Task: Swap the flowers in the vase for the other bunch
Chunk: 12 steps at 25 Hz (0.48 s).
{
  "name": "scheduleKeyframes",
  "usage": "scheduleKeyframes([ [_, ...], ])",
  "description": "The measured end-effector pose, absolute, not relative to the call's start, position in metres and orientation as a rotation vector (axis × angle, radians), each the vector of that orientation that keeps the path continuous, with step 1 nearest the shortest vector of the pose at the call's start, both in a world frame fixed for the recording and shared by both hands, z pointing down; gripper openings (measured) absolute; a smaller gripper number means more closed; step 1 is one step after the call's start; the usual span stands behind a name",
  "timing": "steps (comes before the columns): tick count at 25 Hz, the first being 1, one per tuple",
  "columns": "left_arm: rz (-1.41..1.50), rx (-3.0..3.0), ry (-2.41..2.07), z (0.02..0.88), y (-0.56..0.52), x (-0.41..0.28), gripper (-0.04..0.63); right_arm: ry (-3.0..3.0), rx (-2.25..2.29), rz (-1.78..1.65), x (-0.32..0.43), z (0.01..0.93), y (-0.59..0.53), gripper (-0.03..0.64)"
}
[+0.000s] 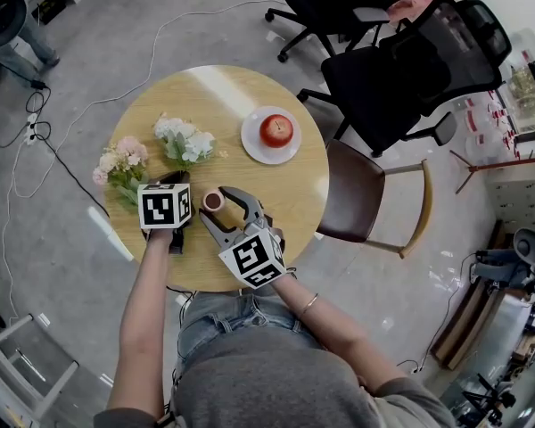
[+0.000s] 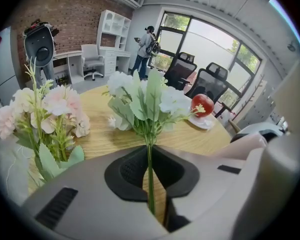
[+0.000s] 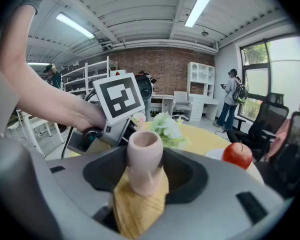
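A white flower bunch (image 1: 185, 141) lies on the round wooden table (image 1: 294, 199), its thin green stem (image 2: 150, 179) running back toward me. My left gripper (image 1: 174, 181) is shut on that stem, which is pinched between the dark pads (image 2: 127, 171). A pink bunch (image 1: 120, 163) lies to the left of it, also on the table. The small pink vase (image 3: 145, 156) stands upright near the front edge with nothing in its mouth. My right gripper (image 1: 216, 210) is shut on the vase, its jaws wide around the body.
A white plate (image 1: 252, 145) with a red apple (image 1: 276, 130) sits at the table's far right. A brown chair (image 1: 366, 194) stands against the right edge and black office chairs (image 1: 401, 69) beyond it. Cables (image 1: 36, 132) run over the floor at left.
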<state>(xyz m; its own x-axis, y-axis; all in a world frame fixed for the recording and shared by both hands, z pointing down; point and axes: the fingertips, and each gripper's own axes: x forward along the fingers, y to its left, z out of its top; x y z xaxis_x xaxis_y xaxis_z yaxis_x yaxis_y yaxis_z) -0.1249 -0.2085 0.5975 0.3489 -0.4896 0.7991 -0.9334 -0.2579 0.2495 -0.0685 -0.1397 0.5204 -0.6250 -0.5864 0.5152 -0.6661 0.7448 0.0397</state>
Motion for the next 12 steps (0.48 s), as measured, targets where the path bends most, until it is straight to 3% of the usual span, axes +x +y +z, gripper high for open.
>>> scheduleKeyframes([
  [12, 0.530, 1.995, -1.314, 0.533, -0.206, -0.126, 0.034, -2.438, 0.950, 0.199, -0.066, 0.520, -0.138, 0.236],
])
